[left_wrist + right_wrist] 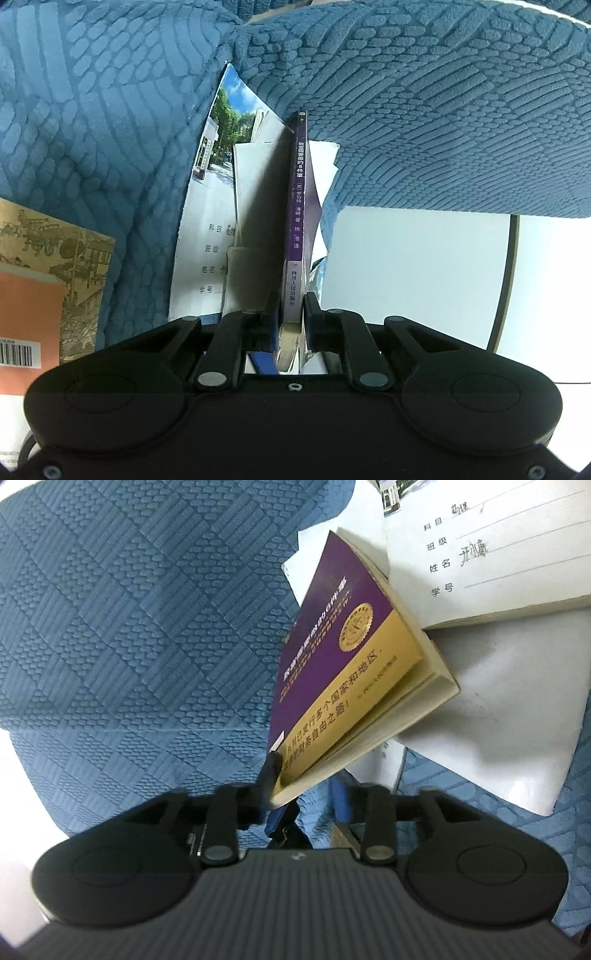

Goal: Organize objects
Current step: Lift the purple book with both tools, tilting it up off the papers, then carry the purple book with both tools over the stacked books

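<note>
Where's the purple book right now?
The purple book is clamped spine-up in the left gripper, against the white notebook over the blue blanket.

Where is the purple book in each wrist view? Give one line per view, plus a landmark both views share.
Left wrist view: the purple book stands edge-on at centre, spine toward the camera, clamped between the left gripper fingers.
Right wrist view: the same book fills the centre, purple-and-gold cover showing, its lower corner at the right gripper.
Shared landmark: the white exercise book with handwritten label lines, lying on the blue textured cover.
</note>
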